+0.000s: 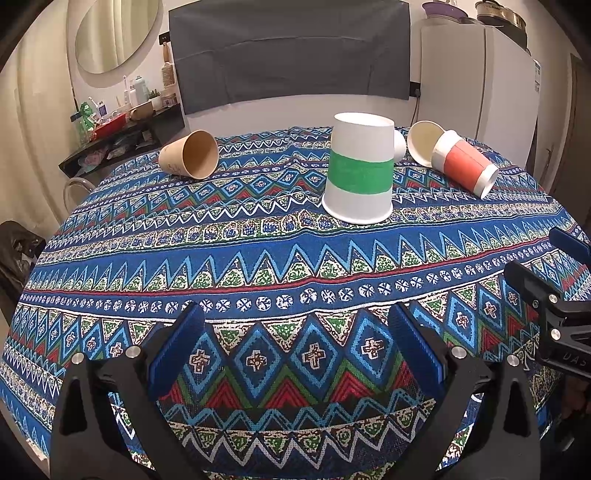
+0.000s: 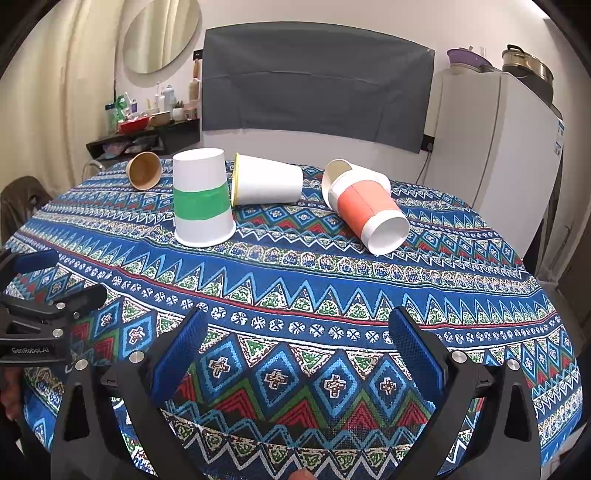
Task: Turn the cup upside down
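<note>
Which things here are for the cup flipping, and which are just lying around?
For the job:
green-banded cup, already mouth-down
red-banded cup, on its side
plain white cup, on its side
brown cup, on its side

Just around:
mirror
fridge

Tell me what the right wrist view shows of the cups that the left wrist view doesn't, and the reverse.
Right wrist only: the plain white cup lies on its side in full view; in the left wrist view it is almost wholly hidden behind the green-banded cup.

Left wrist only: the brown cup shows its outer wall as well as its open mouth.

Both: the green-banded cup stands mouth down, the orange-banded cup and brown cup lie on their sides on the patterned tablecloth, and both the left gripper and right gripper are open and empty.
</note>
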A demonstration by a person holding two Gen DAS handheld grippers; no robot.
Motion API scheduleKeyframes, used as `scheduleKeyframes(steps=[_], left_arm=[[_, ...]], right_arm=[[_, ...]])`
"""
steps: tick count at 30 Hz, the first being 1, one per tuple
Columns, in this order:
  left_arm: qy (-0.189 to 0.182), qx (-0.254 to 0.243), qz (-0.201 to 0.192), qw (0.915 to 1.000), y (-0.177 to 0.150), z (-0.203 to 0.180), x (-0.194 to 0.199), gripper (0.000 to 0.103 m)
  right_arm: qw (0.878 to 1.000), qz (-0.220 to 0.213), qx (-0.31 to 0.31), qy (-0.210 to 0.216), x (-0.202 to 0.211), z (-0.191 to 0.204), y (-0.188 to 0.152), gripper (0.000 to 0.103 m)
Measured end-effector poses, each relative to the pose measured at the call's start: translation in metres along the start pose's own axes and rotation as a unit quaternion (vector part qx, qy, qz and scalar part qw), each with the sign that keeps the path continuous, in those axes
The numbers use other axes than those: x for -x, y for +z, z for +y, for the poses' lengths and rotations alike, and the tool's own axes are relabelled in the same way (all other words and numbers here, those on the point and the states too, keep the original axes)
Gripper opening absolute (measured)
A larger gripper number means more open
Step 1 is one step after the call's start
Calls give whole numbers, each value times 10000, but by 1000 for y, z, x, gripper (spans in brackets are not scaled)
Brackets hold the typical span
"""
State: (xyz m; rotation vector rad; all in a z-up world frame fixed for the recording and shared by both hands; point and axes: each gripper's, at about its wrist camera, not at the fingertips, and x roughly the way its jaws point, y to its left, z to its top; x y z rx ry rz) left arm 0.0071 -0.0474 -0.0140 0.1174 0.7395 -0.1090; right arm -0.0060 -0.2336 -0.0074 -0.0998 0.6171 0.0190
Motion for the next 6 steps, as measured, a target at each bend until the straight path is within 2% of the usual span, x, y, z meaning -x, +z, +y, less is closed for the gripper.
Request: scheduleKeyframes(steps=[6], left_arm=[[-62, 10, -7, 10000, 0, 0, 0, 97]], right_arm=[[10000, 4, -9, 3, 0, 0, 0, 94]])
